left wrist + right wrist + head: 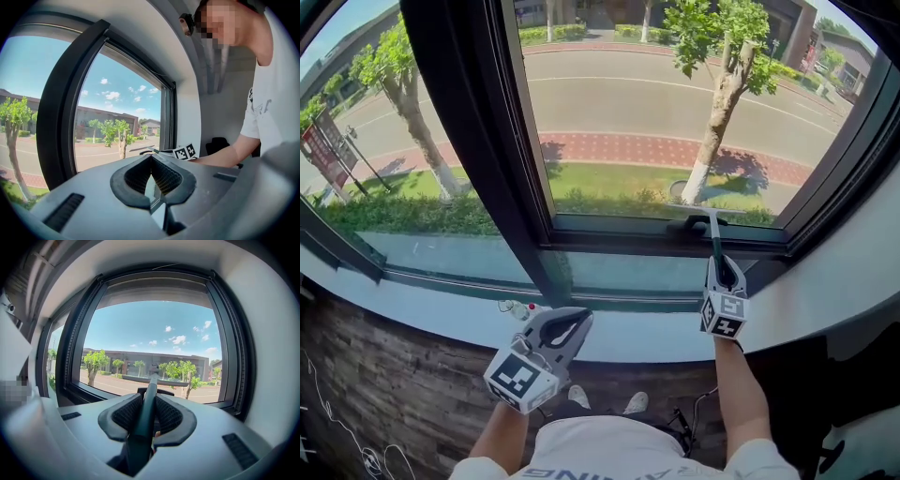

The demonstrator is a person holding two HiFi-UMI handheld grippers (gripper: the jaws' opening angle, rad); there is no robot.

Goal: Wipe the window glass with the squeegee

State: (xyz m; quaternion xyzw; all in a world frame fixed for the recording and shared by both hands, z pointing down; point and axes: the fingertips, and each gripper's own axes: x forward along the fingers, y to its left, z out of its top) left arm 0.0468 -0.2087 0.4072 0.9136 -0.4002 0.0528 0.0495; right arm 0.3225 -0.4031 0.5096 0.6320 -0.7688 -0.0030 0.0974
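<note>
The right tool [719, 269] is clamped tight on the dark handle of the squeegee [712, 236]. The squeegee's blade sits at the bottom edge of the window glass [675, 103], just above the lower frame. The left tool [570, 325] hangs low over the white sill [647, 333], jaws closed together with nothing between them.

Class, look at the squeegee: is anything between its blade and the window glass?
Nothing visible. The right gripper holds the squeegee, its blade at the window glass bottom edge, beside the frame.
</note>
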